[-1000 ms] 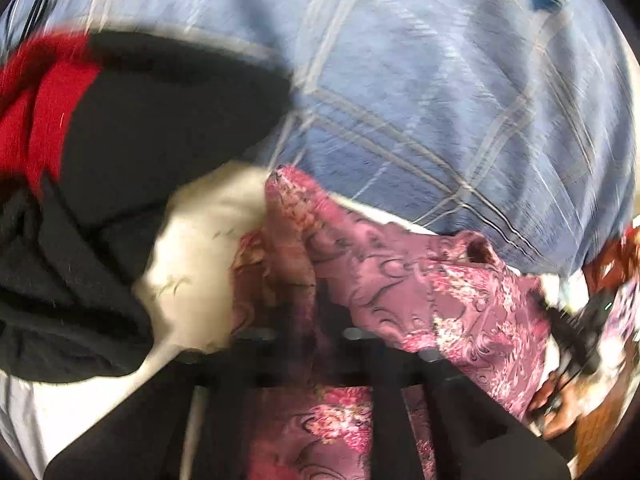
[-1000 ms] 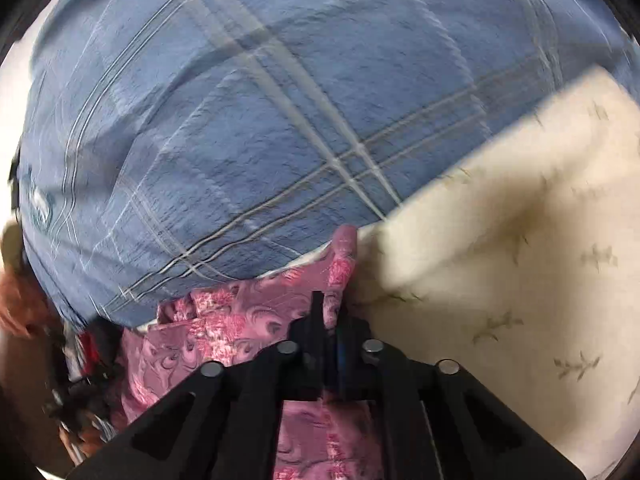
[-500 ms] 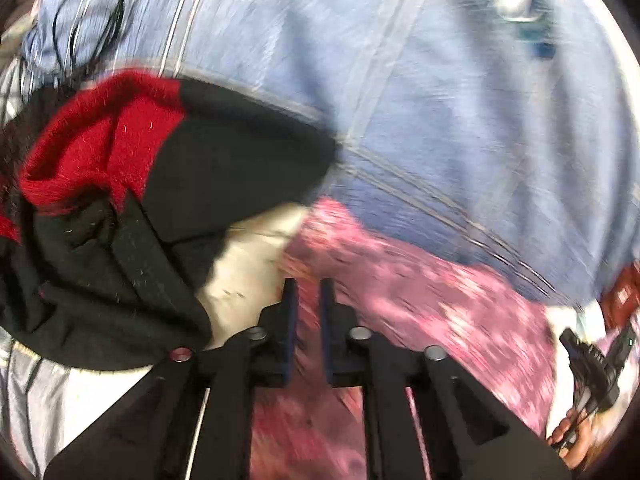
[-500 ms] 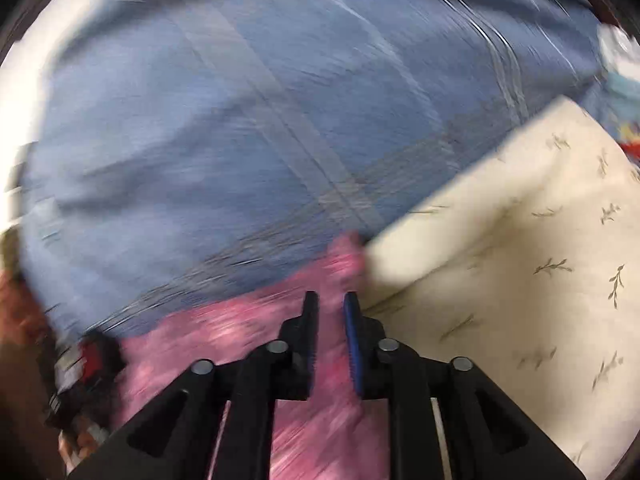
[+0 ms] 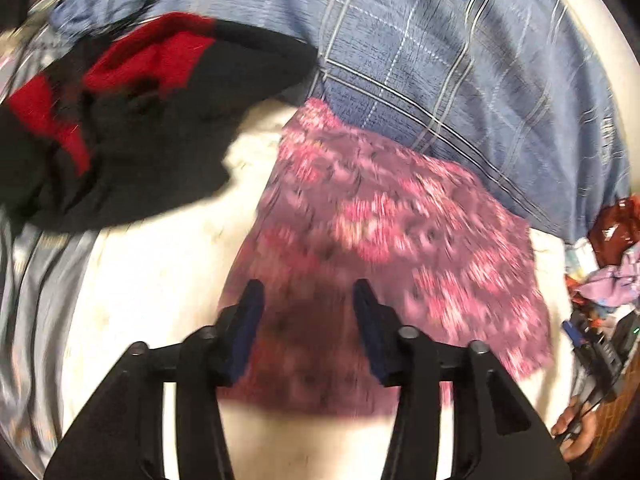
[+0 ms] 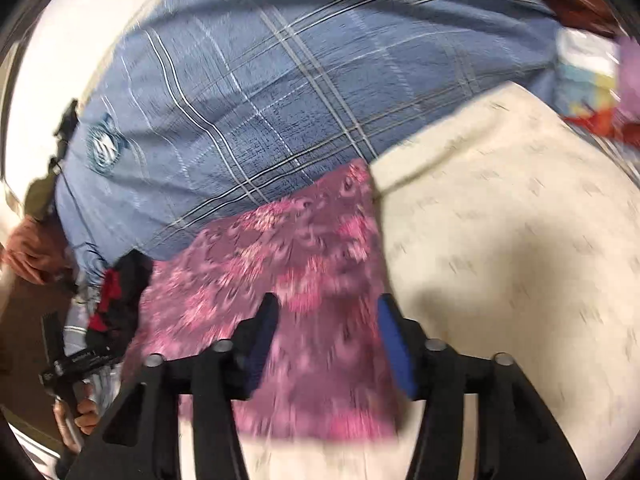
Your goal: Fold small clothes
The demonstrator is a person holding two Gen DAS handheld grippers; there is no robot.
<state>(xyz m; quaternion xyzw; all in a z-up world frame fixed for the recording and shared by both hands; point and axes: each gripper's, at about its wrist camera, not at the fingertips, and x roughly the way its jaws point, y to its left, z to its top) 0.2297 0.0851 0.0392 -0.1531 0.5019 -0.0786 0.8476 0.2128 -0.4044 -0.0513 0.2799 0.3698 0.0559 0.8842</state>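
One pink cloth lies flat on my cream sheet, its far edge against a blue plaid cloth. Long axis unclear. My left gripper and right gripper have just been opening; both stand spread, nothing between them. Round blue logo unreadable.

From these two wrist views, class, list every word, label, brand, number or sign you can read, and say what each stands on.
None can be read.
Round crest on the blue plaid cloth: crest too blurred to read.
White print on the black device in a hand: too small and blurred.
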